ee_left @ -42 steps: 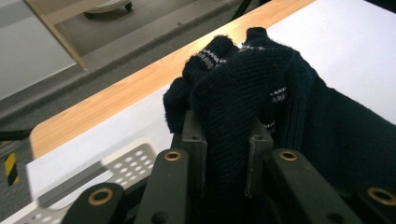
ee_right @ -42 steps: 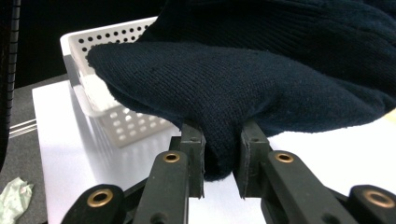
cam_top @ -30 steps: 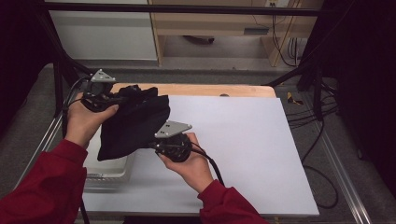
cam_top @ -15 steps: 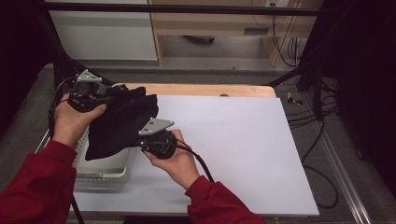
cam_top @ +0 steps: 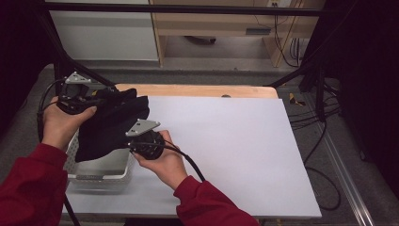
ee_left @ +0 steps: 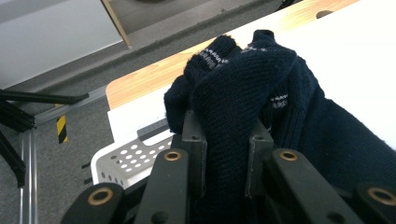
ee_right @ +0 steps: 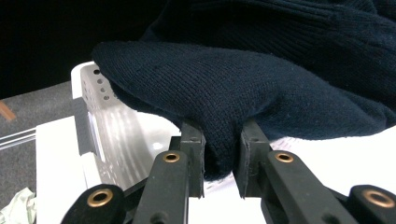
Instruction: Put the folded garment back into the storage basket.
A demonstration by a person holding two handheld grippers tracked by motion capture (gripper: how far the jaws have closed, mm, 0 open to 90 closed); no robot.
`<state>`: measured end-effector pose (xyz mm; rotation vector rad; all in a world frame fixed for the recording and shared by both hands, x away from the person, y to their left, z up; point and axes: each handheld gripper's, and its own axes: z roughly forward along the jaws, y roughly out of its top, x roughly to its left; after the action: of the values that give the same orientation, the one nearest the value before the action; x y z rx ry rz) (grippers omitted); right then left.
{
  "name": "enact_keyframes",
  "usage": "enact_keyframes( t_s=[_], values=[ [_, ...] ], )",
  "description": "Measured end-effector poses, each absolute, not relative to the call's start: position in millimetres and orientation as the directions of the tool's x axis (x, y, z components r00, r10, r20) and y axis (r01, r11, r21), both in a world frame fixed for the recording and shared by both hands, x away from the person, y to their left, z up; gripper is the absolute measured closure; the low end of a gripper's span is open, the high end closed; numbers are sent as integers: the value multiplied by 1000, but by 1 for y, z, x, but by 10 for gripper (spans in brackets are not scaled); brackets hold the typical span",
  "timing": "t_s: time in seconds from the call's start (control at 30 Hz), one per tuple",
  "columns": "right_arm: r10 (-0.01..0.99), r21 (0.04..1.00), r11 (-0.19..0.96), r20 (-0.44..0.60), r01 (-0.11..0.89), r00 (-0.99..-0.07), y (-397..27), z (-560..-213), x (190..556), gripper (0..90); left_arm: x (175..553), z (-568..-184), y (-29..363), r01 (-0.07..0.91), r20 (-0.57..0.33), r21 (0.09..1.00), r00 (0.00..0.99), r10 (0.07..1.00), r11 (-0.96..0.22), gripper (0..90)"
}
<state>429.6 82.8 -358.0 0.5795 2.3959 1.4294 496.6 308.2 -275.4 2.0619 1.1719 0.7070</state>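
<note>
A dark navy knitted garment (cam_top: 110, 125) hangs folded between both grippers, above a white perforated basket (cam_top: 101, 174) at the table's left edge. My left gripper (cam_top: 94, 100) is shut on the garment's upper bunched part (ee_left: 233, 93), with thick knit squeezed between its jaws. My right gripper (cam_top: 134, 141) is shut on the lower folded edge of the garment (ee_right: 224, 107), just over the basket's wall (ee_right: 100, 121). Most of the basket's inside is hidden by the cloth.
A large white sheet (cam_top: 235, 141) covers the table to the right of the basket. A wooden strip (cam_top: 197, 90) runs along the far edge. Black frame bars (cam_top: 61, 56) and cables (cam_top: 310, 117) stand around the table.
Both hands have carried the garment leftward, from over the white sheet to above the basket. Both grips stay the same.
</note>
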Motion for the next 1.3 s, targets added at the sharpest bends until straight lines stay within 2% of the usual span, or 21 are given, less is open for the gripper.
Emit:
enact_keyframes(
  t_s=[1.3],
  values=[
    [480,889,404,-4,216,-877,115,-381,431,760,494,-285,321,552,169,732,420,891,-399,756]
  ],
)
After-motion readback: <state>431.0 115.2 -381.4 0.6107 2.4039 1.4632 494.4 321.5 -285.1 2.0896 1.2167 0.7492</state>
